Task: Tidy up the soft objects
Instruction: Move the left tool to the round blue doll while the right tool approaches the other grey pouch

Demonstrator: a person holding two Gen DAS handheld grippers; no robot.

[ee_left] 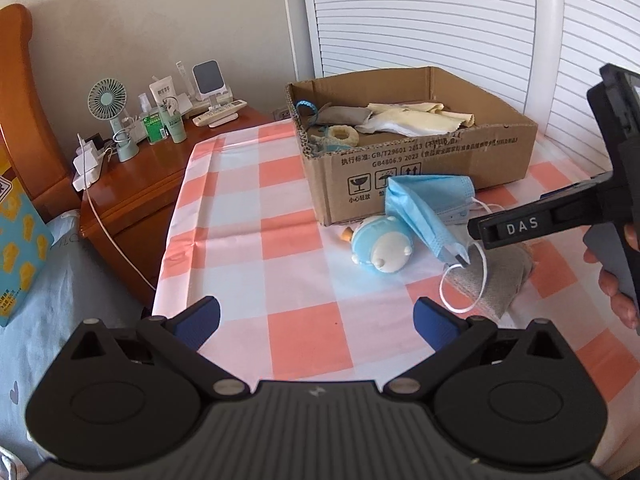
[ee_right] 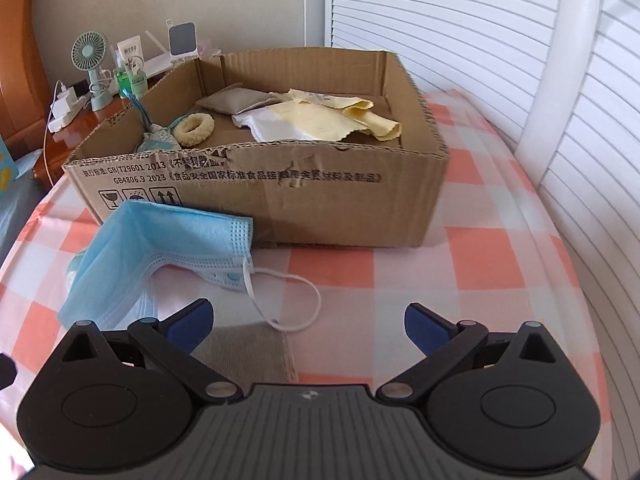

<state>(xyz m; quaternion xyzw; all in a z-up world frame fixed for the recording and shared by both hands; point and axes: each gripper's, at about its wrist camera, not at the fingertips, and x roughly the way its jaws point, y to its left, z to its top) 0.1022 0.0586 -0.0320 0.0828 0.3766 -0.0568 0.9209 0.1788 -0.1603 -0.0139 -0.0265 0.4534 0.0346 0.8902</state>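
Observation:
A cardboard box [ee_left: 420, 160] [ee_right: 340, 200] stands on the checked tablecloth and holds cloths, a grey pouch and a cream scrunchie. In front of it lie a blue face mask [ee_left: 424, 208] [ee_right: 160, 248], a blue and white plush toy [ee_left: 380, 246] and a grey beanbag [ee_left: 492, 280] [ee_right: 248, 352]. My left gripper [ee_left: 316, 322] is open and empty, low over the cloth, left of the toy. My right gripper [ee_right: 308, 322] is open and empty just above the beanbag, beside the mask; it shows in the left wrist view [ee_left: 476, 236] over the mask's ear loop.
A wooden nightstand [ee_left: 152, 176] at the left carries a small fan [ee_left: 110, 112], bottles, chargers and remotes. A bed with blue bedding [ee_left: 48, 300] lies at the near left. White louvred doors [ee_left: 420, 20] stand behind the box.

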